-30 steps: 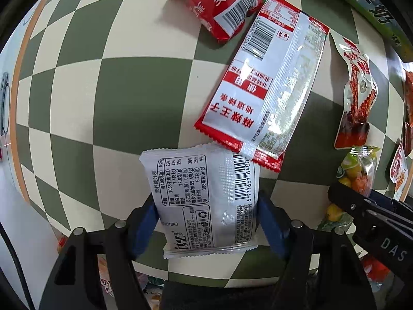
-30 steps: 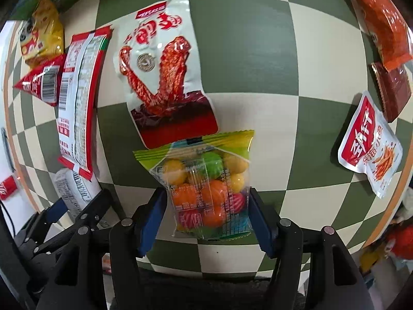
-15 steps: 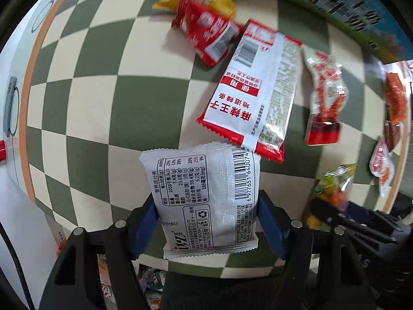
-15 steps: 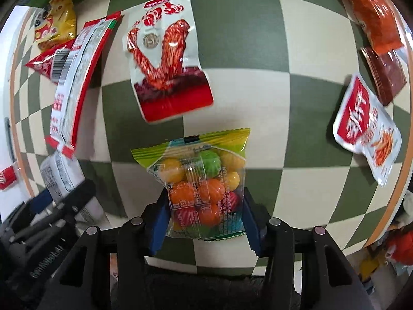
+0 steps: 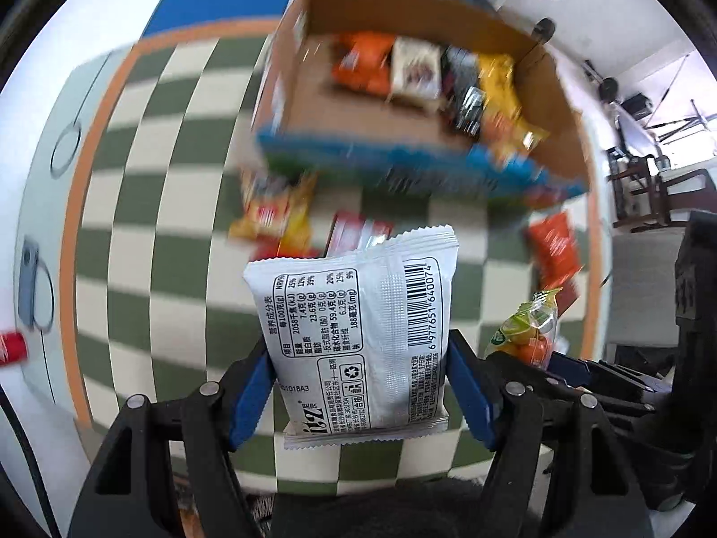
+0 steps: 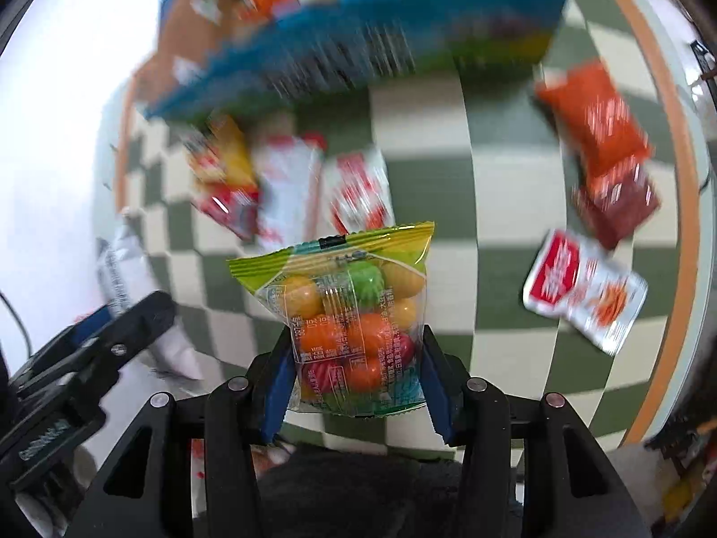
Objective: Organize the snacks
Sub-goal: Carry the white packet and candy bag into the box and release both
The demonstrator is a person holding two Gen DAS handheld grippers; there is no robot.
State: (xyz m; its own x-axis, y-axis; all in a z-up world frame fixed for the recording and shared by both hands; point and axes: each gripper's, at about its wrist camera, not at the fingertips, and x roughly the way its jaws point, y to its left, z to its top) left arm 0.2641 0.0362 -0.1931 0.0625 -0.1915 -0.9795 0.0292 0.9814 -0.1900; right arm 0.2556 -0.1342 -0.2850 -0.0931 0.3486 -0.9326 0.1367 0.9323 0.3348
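Left claw point(image 5: 358, 385) is clamped tight on a silver-white snack packet point(image 5: 358, 336), blue pads pressing both side edges, packet standing up clear of the desk point(image 5: 134, 188). Right claw point(image 6: 356, 381) is closed just as firmly on a clear candy bag point(image 6: 354, 314) packed with orange, yellow, green and red balls, green-yellow header strip on top. Both loads are in the air!

Ahead sits the cardboard box point(image 5: 551, 103) with its blue printed front, already holding orange, white and yellow packs. Between claws and box, loose snacks lie scattered on the green-and-cream checks: a yellow bag point(image 5: 278, 219), an orange pouch point(image 6: 596, 112), a red-and-white sachet point(image 6: 582, 291).

Risks, as I judge them: each packet is pinched only by its lower edges, so slick film could slide out on a fast swing, and the heavy blur suggests speed. The two claws ride close together, so they could knock one another over the box. Come in too low and a packet could catch the box's near wall.

Readable print: the silver packet shows barcode 6977651640074, a nutrition table reading 2058 kJ, a recycling mark and code 01018A3. The candy bag's print is too small to read.
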